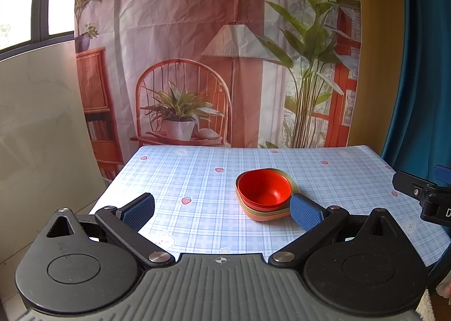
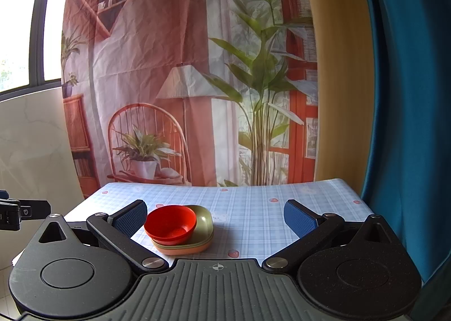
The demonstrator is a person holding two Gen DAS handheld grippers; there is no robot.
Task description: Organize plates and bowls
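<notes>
A counter (image 1: pixel 197 180) covered with a pale blue checked cloth with small strawberries stands before a printed wall hanging of a chair, lamp and plants (image 1: pixel 214 67); a blue curtain (image 2: pixel 408 95) hangs at the right.

Nearest in the left wrist view, the left tongs (image 1: pixel 222 209) are spread wide and hold nothing. Their right blue pad (image 1: pixel 305 212) sits just at the near right edge of the stack — whether it touches, I cannot tell. The stack is a red round plastic bowl (image 1: pixel 263 187) nested on more red bowls, over olive green and orange square plates (image 1: pixel 267 215). It lies ahead and right of the left tongs' centre.

The right tongs (image 2: pixel 215 218) are also wide open and empty; from them the stack lies ahead and to the left, close to the left pad (image 2: pixel 129 219). So the stack is between both tongs, and I judge neither clearly nearer.

The right wrist view shows the olive plate's far corner behind the bowl; the left view mostly hides it. All dishes seem already gathered — probably little remains.
</notes>
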